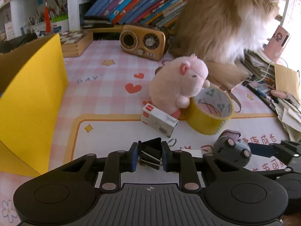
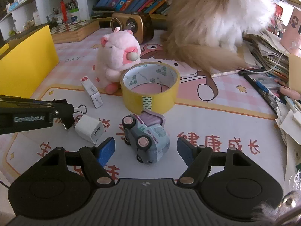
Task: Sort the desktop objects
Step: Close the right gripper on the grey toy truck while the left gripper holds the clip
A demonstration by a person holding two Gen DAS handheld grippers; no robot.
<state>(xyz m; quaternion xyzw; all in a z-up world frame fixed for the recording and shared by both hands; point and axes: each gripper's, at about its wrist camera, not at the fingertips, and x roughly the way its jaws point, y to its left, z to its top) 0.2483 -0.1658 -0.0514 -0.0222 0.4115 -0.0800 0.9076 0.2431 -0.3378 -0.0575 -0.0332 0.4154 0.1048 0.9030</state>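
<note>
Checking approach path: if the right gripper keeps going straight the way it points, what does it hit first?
Most likely the toy car, lying on its side between the open right gripper fingers; the tape roll sits behind it.

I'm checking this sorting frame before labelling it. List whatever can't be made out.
- White charger: in the left wrist view almost wholly hidden behind the left gripper, which is shut on the black binder clip.
- Furry animal: head cut off by the top edge in both views.
- Yellow box: contents not visible; only its outer wall shows.
- Small white carton: print too small.
</note>
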